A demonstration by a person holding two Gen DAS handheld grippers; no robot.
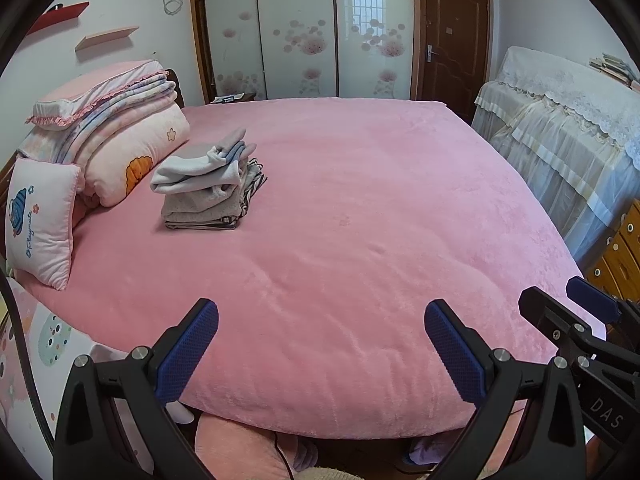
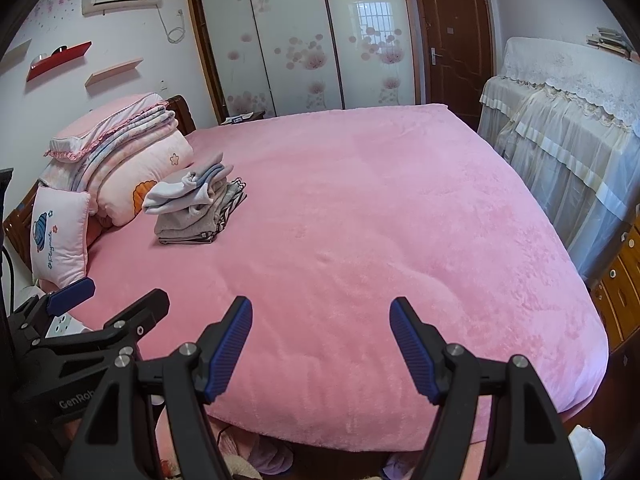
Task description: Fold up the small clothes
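Observation:
A stack of folded small clothes [image 1: 208, 184], grey, white and striped, lies on the pink bed [image 1: 360, 240] at its far left; it also shows in the right wrist view [image 2: 196, 208]. My left gripper [image 1: 320, 324] is open and empty above the bed's near edge. My right gripper [image 2: 320, 320] is open and empty too, beside it on the right. Each gripper shows at the edge of the other's view: the right gripper [image 1: 576, 300] and the left gripper [image 2: 116, 292]. No loose garment lies on the bed in front of them.
Folded quilts and pillows [image 1: 116, 128] are piled at the bed's head on the left, with a small pink cushion [image 1: 40, 224]. A cloth-covered cabinet [image 1: 568, 120] and wooden drawers [image 1: 624, 252] stand on the right. Clothes lie below the bed's near edge [image 2: 272, 460].

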